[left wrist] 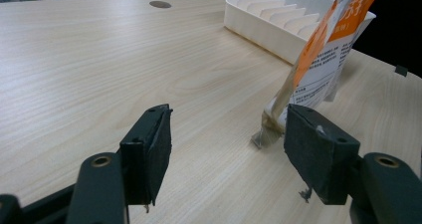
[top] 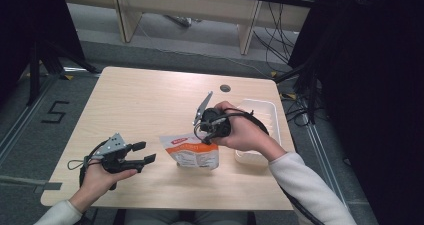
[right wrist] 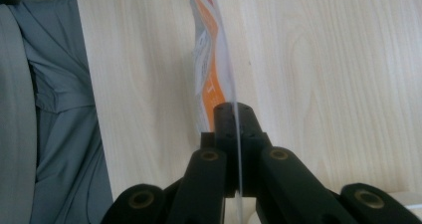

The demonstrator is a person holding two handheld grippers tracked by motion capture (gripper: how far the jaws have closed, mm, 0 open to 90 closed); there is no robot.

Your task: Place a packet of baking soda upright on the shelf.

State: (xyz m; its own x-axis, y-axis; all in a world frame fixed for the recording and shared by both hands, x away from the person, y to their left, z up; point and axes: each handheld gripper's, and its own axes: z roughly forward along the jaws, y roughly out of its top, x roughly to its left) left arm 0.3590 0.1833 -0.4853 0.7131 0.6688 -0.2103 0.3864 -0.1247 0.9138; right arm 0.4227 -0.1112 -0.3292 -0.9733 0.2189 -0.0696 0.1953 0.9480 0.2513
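Note:
An orange and white pouch [top: 192, 153] hangs above the wooden table [top: 145, 100], its lower edge near the tabletop. My right gripper [top: 207, 136] is shut on the pouch's top edge; in the right gripper view the thin pouch [right wrist: 211, 59] runs edge-on out from between the closed jaws of the right gripper [right wrist: 235, 115]. My left gripper [top: 144, 153] rests low at the table's front left, open with nothing between its pads. In the left gripper view the pouch [left wrist: 323, 59] leans beyond the right pad [left wrist: 318, 149], apart from the left gripper [left wrist: 229, 149].
A white ribbed plastic tray [top: 262, 116] sits at the table's right edge, behind my right hand; its wall [left wrist: 259, 27] also appears in the left gripper view. A round cable hole [top: 225, 88] lies at the table's back. Dark stands and cables surround the table.

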